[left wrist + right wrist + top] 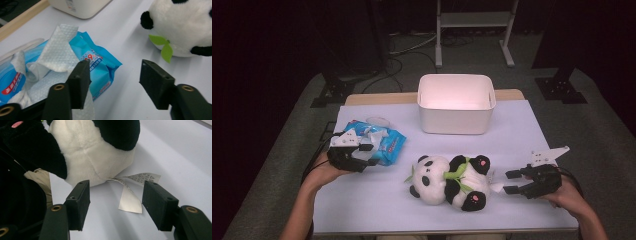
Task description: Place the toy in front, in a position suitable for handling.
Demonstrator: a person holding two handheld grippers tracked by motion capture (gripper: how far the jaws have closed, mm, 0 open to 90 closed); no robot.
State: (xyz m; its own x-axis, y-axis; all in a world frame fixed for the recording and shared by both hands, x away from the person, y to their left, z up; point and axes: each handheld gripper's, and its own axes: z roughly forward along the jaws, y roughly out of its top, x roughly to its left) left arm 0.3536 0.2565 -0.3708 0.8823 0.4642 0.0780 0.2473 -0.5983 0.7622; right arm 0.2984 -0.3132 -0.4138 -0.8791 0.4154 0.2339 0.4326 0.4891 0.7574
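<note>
I see one white bin [456, 107] at upper centre of the high view, standing at the far edge of the counter [512, 130]; what I can see of its inside is bare white wall and floor, nothing in it.

One blue wipes pack [379, 140] lies at left of centre, well apart from the bin. Its top is open and a white wipe [58, 50] sticks up out of it, crumpled, in the left claw view's upper left. A clear round lid [377, 120] sits just behind the pack.

My left claw [371, 154] is at the left of the high view, right against the pack's near edge. In its own view, one jaw lies over the pack and the loose wipe at lower left, the other stands clear over bare counter at lower right. The jaws are partway apart and I see nothing pinched between them.

One plush panda [449, 180] lies on its back at lower centre, between the two claws. Two white tags [132, 187] trail from its rear.

My right claw [512, 182] is at lower right, jaws spread, pointing at the panda's rear. In its view the tags lie on the counter between the jaws, not squeezed; the right jaw is just beside them.

Count: one bin, one pack, one lid, one panda, two claws.
</note>
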